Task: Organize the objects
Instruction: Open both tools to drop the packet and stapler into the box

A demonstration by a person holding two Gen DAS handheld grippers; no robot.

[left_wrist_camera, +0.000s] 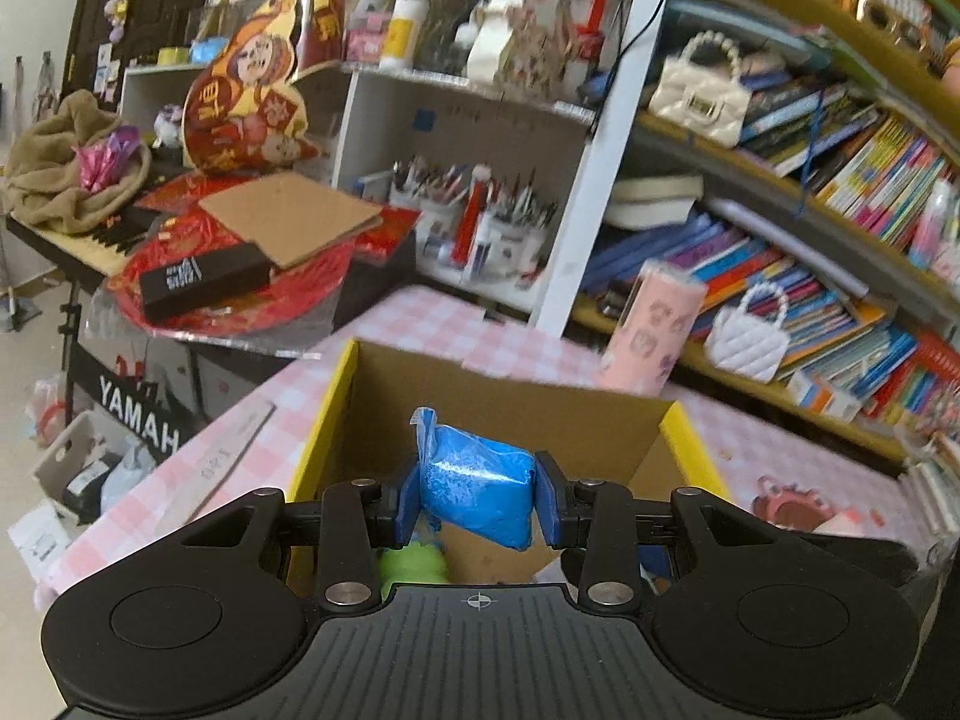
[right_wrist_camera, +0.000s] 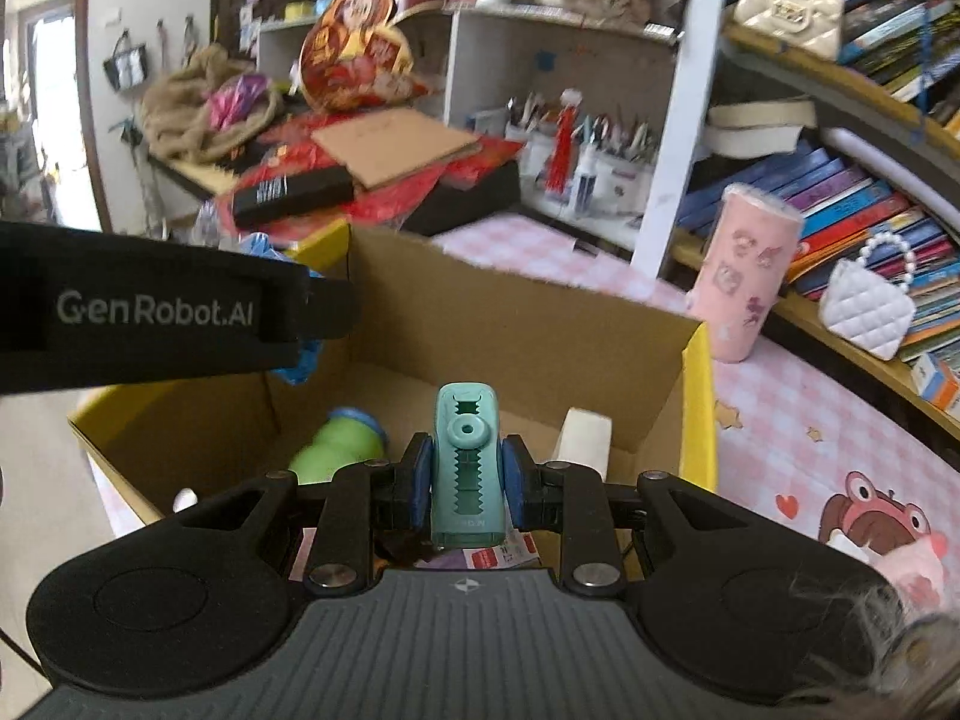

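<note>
left wrist view:
left gripper [left_wrist_camera: 476, 498]: clamped on blue packet [left_wrist_camera: 477, 489], crinkly glossy plastic, soft, pillow-shaped; held over the open cardboard box [left_wrist_camera: 510, 414].
box: plain brown corrugated inside, yellow outside, sits on pink checked tablecloth [left_wrist_camera: 420, 324]; green rounded toy [left_wrist_camera: 414, 564] lies low inside.
risk: packet is soft, so the pads may slip on the film or snag its loose crimped end on release.

right wrist view:
right gripper [right_wrist_camera: 465, 480]: clenched on teal plastic gadget [right_wrist_camera: 465, 462], hard, smooth, toothed slot down its face; above the box interior.
inside: green toy [right_wrist_camera: 339, 444], white roll-like item [right_wrist_camera: 585, 441] by the right wall.
risk: left gripper [right_wrist_camera: 324, 312] crosses the box's left corner; both dropping together could clash. Pink cylinder [right_wrist_camera: 747, 276] stands just beside the box, easy to knock.
</note>
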